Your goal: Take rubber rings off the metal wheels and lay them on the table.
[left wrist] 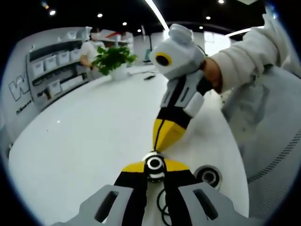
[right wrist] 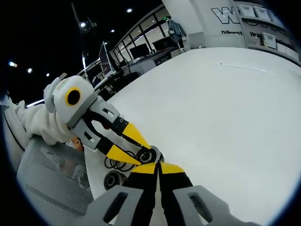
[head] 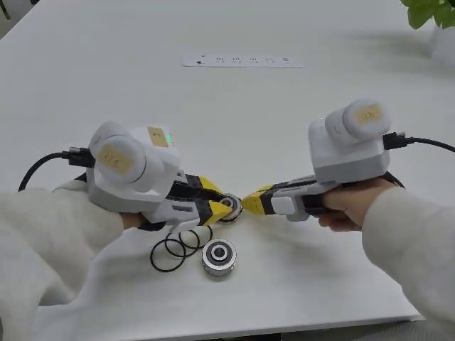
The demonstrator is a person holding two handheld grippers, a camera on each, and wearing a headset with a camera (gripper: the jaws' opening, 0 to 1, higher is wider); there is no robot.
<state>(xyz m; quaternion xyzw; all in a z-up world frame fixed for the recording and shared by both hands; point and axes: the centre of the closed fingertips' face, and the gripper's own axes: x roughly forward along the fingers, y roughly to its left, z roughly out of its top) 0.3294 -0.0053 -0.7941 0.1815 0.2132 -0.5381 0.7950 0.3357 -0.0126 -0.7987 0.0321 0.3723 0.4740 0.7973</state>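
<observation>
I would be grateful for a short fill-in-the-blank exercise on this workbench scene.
The left gripper is shut on a metal ____. The loose rubber rings on the table are ____ in colour. A second wheel lies on the table beside the loose ____. Missing words: wheel; black; rings.

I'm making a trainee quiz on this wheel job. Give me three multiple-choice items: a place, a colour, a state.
1. Where is the free metal wheel? A on the table beside the loose rings; B on the power strip; C in a bare hand.
2. What colour are the loose rings? A red; B black; C white.
3. The left claw is: A open, empty; B lying flat on the table; C shut on a second wheel.
Key: 1A, it lies by the rings; 2B, dark loops on white; 3C, yellow tips clamp it.
</observation>
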